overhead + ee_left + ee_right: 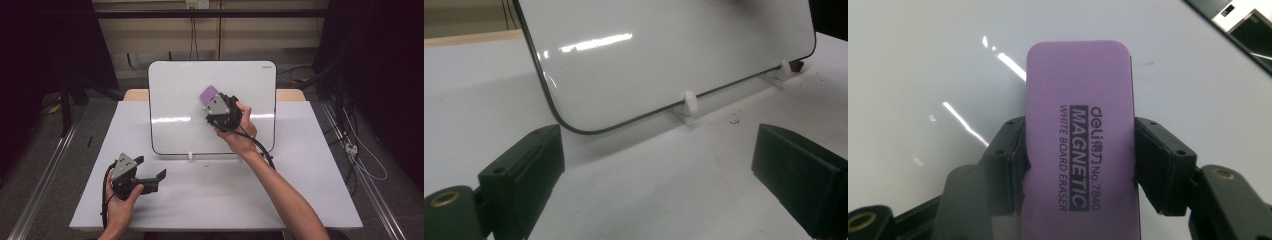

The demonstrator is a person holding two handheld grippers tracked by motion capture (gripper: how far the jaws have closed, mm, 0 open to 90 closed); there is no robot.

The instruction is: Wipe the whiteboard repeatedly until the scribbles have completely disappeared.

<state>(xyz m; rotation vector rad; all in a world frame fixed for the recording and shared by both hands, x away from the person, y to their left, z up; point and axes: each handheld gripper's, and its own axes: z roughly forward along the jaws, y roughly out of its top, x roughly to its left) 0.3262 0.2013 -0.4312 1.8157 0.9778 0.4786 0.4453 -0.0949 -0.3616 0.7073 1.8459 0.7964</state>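
A white board (pixel 180 100) stands tilted on small white clips (pixel 690 102) at the back of the table. My right gripper (pixel 214 102) is shut on a purple magnetic whiteboard eraser (pixel 208 93), held against the board's middle right. Both black jaws clamp the purple eraser (pixel 1083 130) by its long sides in the right gripper view, with the board (pixel 923 60) right behind it and a faint red mark (pixel 1148 64) beside it. Low at the table's front left, my left gripper (pixel 150 172) is open, and between its fingers (pixel 524 170) lies bare table.
The white table (pixel 215 200) spreads wide in front of the board. A small speck (pixel 735 120) lies on the table near the board's lower edge. Dark stands and cables flank the table on the floor on both sides.
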